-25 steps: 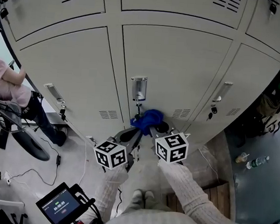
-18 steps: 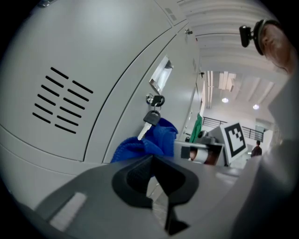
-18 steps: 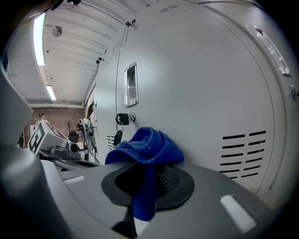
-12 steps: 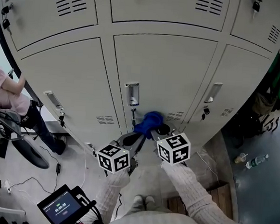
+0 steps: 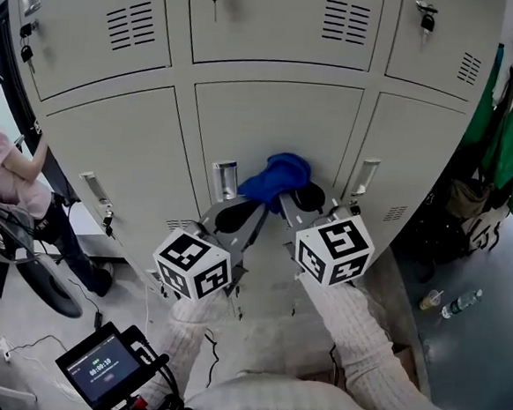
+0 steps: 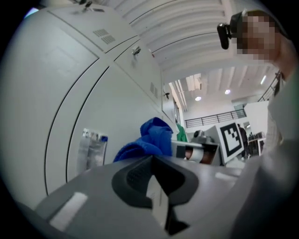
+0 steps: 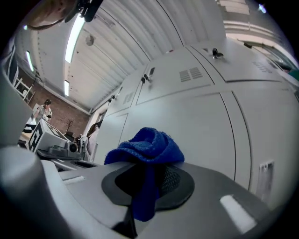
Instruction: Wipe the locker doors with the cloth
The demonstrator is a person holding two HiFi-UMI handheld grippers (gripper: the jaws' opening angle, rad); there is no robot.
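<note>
Your right gripper (image 7: 147,186) clamps the cloth (image 7: 147,147) in closed jaws at a door (image 5: 272,121) for wiping; your left gripper (image 6: 156,186) idles, jaws together, empty.

Six locker doors (image 5: 271,126), two grippers (image 5: 238,214) (image 5: 303,197), one cloth (image 5: 276,176).

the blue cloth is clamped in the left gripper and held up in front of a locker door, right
Not quite: the blue cloth is clamped in the right gripper, not the left. The right gripper view shows it pinched between those jaws; the left gripper is shut on nothing. It is held up in front of a locker door.
</note>
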